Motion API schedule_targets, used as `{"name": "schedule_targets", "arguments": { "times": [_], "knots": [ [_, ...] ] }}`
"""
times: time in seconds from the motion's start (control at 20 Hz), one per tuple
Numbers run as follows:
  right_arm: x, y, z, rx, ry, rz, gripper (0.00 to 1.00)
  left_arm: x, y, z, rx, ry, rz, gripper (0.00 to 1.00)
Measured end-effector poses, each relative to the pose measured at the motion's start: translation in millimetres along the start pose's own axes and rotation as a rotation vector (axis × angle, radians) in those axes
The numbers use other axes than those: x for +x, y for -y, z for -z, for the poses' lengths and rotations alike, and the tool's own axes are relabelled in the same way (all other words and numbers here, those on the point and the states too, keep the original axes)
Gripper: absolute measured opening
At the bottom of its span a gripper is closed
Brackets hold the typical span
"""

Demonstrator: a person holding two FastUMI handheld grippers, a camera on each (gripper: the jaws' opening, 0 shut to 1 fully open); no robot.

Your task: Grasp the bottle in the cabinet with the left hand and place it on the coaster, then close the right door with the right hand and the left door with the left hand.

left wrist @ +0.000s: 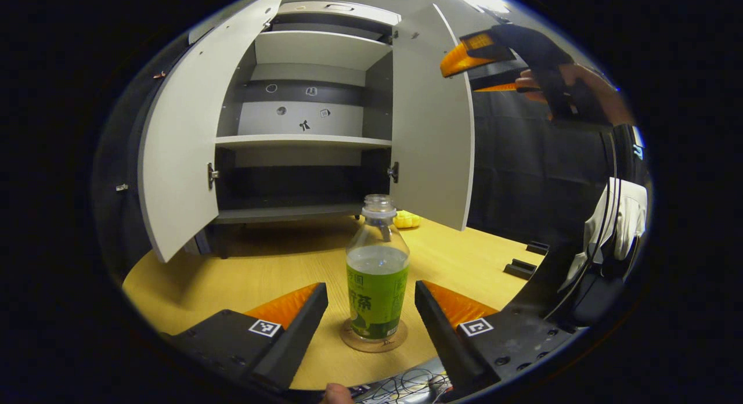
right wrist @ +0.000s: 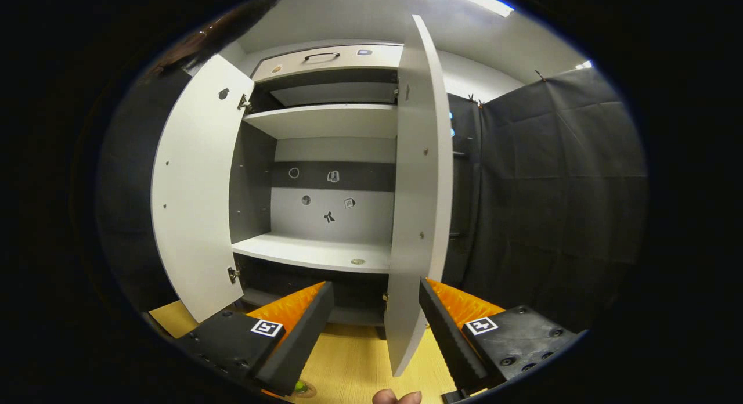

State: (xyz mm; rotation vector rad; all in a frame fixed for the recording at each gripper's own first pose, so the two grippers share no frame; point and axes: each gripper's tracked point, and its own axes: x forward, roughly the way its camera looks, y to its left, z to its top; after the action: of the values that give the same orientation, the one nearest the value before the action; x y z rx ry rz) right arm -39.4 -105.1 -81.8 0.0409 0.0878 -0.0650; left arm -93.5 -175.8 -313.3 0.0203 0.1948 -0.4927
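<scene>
Bottle (left wrist: 377, 270) sits on the coaster (left wrist: 373, 341) before the cabinet (left wrist: 307, 140) — my left claw (left wrist: 371, 311) gapes empty. Right claw (right wrist: 376, 311), wide too, straddles the right door (right wrist: 419, 206) — I'd push next.

Left tongs (left wrist: 371, 302) spread wide, low. Right tongs (right wrist: 376, 311) spread wide, raised, hand-held (left wrist: 572, 85).
</scene>
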Motion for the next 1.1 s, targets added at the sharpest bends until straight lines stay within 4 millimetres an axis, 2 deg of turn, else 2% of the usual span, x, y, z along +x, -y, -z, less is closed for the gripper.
{"name": "schedule_targets", "arguments": {
  "times": [0.1,0.2,0.35,0.6,0.8,0.95,1.1],
  "knots": [
    [-7,13,-5,0.000,-0.001,0.017,0.98,-17,-14,-25,-0.012,0.002,-0.054,0.96],
    [-14,27,-9,0.005,-0.008,0.033,0.98,-32,-34,-61,-0.020,0.027,-0.126,0.96],
    [-17,53,-15,0.000,-0.021,0.068,0.97,-42,-62,-106,-0.057,0.052,-0.178,0.96],
    [-11,96,-24,-0.019,-0.029,0.104,0.98,-65,-126,-174,-0.080,0.115,-0.325,0.96],
    [8,131,-33,0.024,-0.030,0.146,0.97,-80,-157,-202,-0.044,0.125,-0.431,0.96],
    [31,146,-27,0.006,-0.060,0.151,0.98,-81,-162,-202,-0.085,0.116,-0.460,0.95],
    [58,154,-30,0.020,-0.066,0.154,0.98,-82,-165,-197,-0.121,0.103,-0.482,0.96]
  ]
}}
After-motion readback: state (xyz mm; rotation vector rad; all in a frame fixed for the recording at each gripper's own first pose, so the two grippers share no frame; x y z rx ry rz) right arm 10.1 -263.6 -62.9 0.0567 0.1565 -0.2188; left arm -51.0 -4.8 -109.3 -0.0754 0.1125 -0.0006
